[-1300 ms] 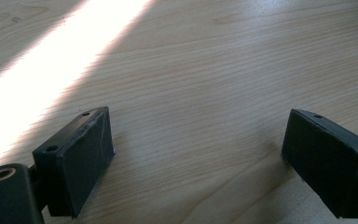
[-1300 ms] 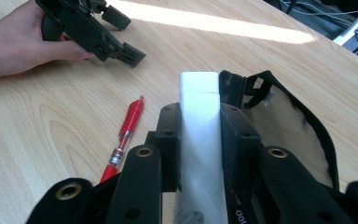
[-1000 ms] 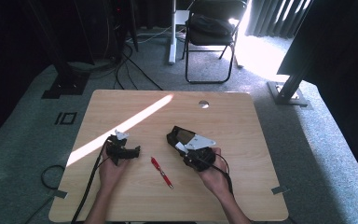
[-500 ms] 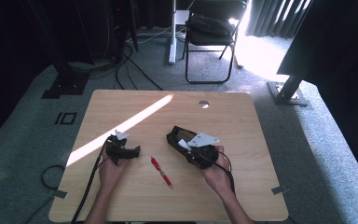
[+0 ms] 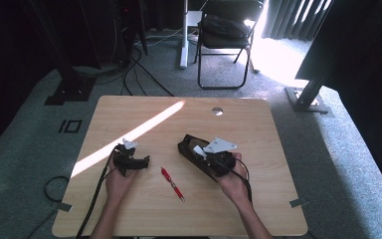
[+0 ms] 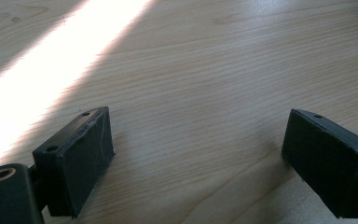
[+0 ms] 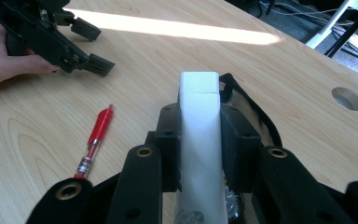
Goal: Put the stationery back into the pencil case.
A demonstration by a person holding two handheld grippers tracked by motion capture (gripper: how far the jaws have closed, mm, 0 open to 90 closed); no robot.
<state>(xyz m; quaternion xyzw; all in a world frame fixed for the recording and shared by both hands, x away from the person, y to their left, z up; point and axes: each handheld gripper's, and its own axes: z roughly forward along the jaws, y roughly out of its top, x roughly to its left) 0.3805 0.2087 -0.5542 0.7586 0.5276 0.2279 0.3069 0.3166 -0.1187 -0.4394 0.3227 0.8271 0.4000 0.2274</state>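
White block: a tall white rectangular block [image 7: 200, 140], clamped between the right tool's jaws, its square end pointing away from the camera; near the middle of the surface, toward the right half.
Right tool: the right tool [image 5: 205, 154] is closed tight on the white block, held in the right hand [image 5: 234, 179], with a grey plate [image 5: 220, 145] on top.
Black case: a black open case [image 7: 256, 116] lies under and just beyond the block; how much touches it, I cannot tell.
Red pen: a red pen [image 5: 172, 183] lies flat between the two tools, closer to the near edge, apart from both.
Left tool: the left tool [image 5: 142, 161] sits toward the left half of the surface, jaws spread wide with bare wood between them, gripping nothing; the left hand [image 5: 118, 180] holds it.
Surface: a light wooden surface [image 5: 258, 129], a bright sun stripe running diagonally toward the far edge, a round hole [image 5: 217, 111] near the far edge.
Beyond: a folding chair [image 5: 224, 40] stands on the carpet past the far edge.
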